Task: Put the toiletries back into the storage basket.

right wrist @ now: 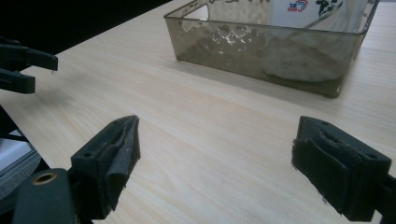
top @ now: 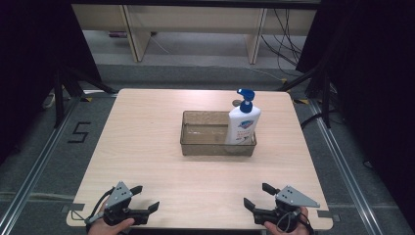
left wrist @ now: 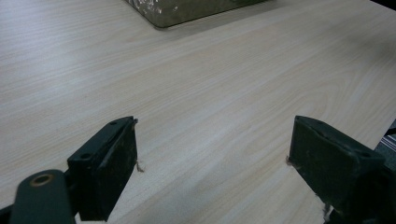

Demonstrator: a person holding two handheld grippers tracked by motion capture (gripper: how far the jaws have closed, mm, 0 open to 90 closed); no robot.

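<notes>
High view: floor marking "5" (top: 78,132), bottle (top: 242,122) label unreadable

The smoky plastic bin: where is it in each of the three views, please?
High view: the bin sits mid-table, slightly right of centre.
Left gripper view: one corner at the top edge.
Right gripper view: top right.
Shared landmark: the white pump bottle inside the bin's right end.
</notes>
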